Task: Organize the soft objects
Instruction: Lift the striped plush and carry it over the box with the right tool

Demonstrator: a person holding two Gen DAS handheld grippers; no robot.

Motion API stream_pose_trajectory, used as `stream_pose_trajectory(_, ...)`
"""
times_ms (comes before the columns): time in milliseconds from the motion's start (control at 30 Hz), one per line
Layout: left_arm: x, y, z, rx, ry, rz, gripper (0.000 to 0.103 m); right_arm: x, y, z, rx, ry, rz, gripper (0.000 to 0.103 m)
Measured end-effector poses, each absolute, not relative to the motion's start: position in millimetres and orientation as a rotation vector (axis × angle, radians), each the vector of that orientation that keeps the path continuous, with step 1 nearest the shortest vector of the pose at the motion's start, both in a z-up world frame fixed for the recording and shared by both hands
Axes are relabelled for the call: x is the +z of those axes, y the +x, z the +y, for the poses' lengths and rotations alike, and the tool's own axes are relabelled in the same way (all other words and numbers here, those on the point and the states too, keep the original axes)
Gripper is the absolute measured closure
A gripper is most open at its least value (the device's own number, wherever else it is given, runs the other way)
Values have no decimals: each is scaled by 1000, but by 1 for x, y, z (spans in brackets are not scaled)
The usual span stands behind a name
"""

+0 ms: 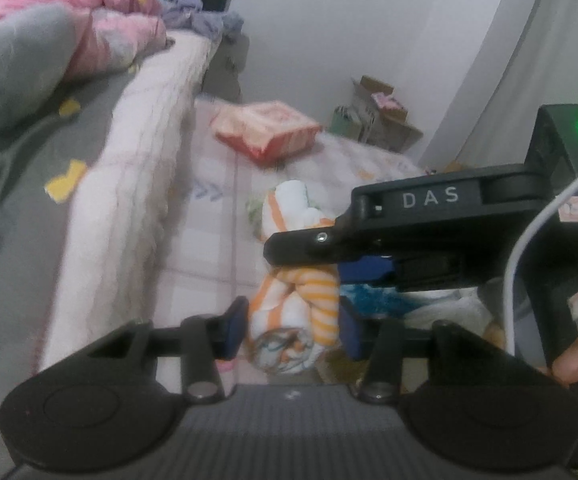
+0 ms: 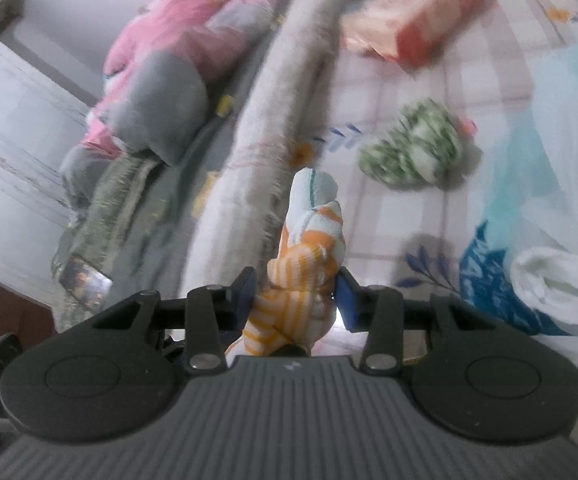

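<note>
Between both claws: orange-striped sock (image 2: 305,280), pinched above checked sheet (image 2: 389,92).

Soft, even indoor light; faint shadows lie on the bed (image 2: 409,92). Both fisheye views bend and darken at the corners. Motion blur smears the bedding, worst in the right wrist view.

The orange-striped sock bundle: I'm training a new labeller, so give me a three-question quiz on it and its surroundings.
1. True or false: both grippers hold the orange-striped sock bundle.
2. What colour are the stripes on the rolled sock lying apart on the checked sheet? A green, B purple, C black.
3. Fill in: the red packet lies on the ____.

Key: 1 true: left gripper and right gripper both clamp it. 2 A. 3 checked sheet.
</note>
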State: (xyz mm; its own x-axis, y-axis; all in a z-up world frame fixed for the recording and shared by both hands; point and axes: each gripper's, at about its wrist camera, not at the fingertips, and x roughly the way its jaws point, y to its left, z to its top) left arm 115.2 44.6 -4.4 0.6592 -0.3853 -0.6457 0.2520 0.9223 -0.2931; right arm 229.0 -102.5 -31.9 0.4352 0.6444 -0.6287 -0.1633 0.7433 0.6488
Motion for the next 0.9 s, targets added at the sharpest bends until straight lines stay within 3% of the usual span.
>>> stream_pose_trajectory(400,38,86,-2,-486,-127,686,54,14,186,-163,546,591,869,63)
stream_pose_trajectory(733,50,82,-122,-767,-20,696,53,28,135,-297,387,684,783,64)
stream_pose_trajectory(900,42,76,-186,-923,8,732,50,28,105,-376,295,740,769,70)
